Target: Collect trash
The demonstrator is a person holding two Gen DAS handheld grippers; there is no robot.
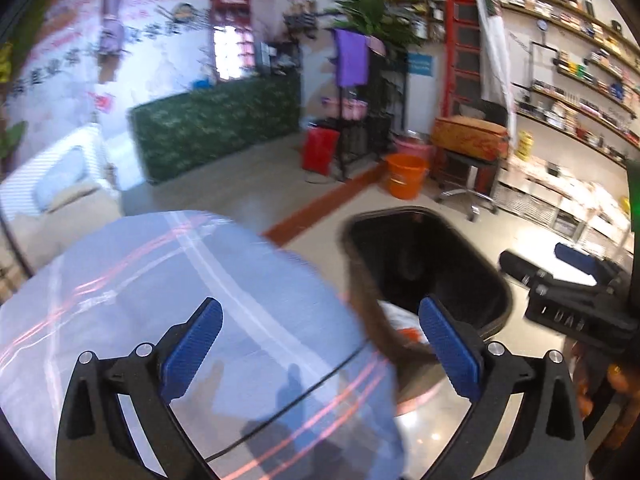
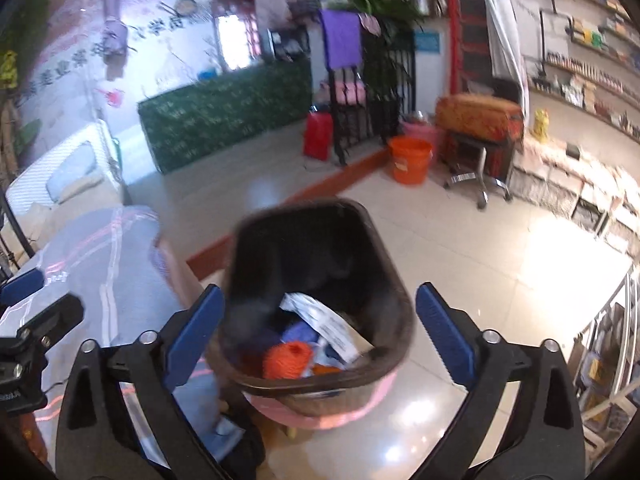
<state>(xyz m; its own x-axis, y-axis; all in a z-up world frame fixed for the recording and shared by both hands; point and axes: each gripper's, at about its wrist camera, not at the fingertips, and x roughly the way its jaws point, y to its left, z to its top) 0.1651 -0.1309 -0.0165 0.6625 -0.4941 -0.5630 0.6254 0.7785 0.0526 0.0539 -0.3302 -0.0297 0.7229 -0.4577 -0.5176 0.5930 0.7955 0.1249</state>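
Note:
A dark brown trash bin (image 2: 392, 312) with a pink base stands on the floor beside a table with a light blue checked cloth (image 1: 160, 280). Inside the bin lie an orange ball of yarn (image 2: 287, 359), white paper (image 2: 328, 322) and blue scraps. My right gripper (image 2: 320, 336) is open and empty, its jaws wide on either side of the bin's near rim. My left gripper (image 1: 320, 348) is open and empty over the table's edge, with the bin (image 1: 424, 264) ahead to the right. The right gripper also shows at the left wrist view's right edge (image 1: 580, 300).
An orange bucket (image 2: 410, 160), a red container (image 2: 318, 136), a stool with a box on it (image 2: 478, 148) and a black plant stand (image 2: 372, 80) stand farther back on the tiled floor. Shelves line the right wall (image 1: 580, 92). A green-covered counter (image 2: 224, 116) is at the back.

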